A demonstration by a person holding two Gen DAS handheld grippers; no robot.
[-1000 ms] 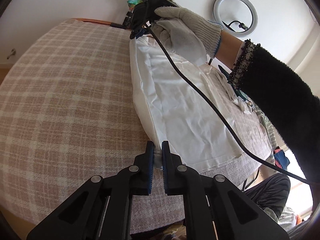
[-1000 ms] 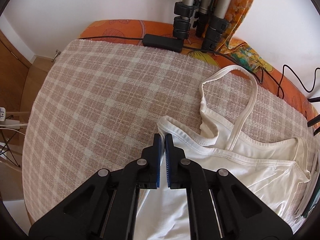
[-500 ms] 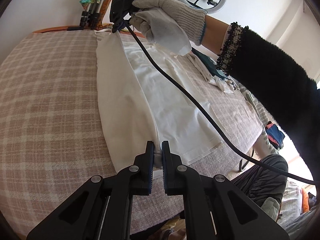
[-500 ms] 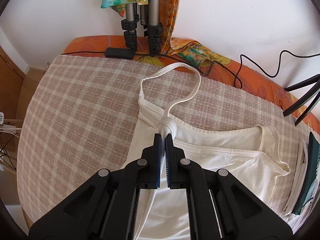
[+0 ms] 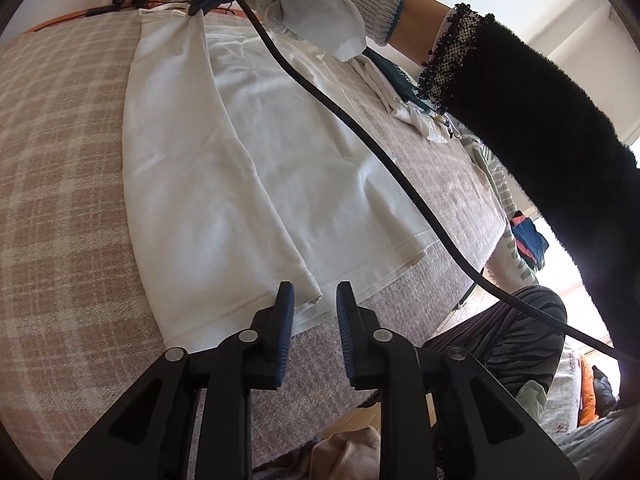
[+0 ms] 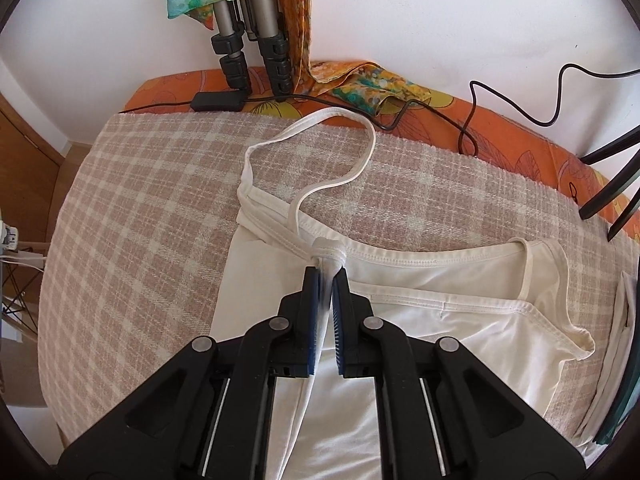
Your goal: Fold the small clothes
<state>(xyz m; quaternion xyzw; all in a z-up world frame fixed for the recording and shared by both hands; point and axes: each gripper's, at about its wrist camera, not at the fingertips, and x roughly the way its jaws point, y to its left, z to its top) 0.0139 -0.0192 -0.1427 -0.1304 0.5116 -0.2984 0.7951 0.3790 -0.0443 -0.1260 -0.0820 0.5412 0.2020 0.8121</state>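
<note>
A white strappy top (image 5: 224, 168) lies lengthwise on the plaid cloth, its left side folded over onto the middle. My left gripper (image 5: 315, 300) is open just over the folded hem corner, no cloth between its pads. My right gripper (image 6: 326, 280) is nearly shut on the bunched top edge of the top (image 6: 420, 280) beside the strap loop (image 6: 320, 148); it also shows at the far end in the left wrist view (image 5: 200, 0), held by a gloved hand (image 5: 320, 4).
The plaid table cover (image 5: 60, 184) ends near my left gripper; a seated person's legs (image 5: 500, 328) are beyond the edge. Tripod legs (image 6: 256, 52), a black adapter (image 6: 218, 101) and cables sit at the far edge. Folded white items (image 5: 412, 108) lie right.
Both grippers carried the top's left side rightward, folding it over the middle. My left gripper has opened and let go of the hem corner. My right gripper's pads have parted slightly.
</note>
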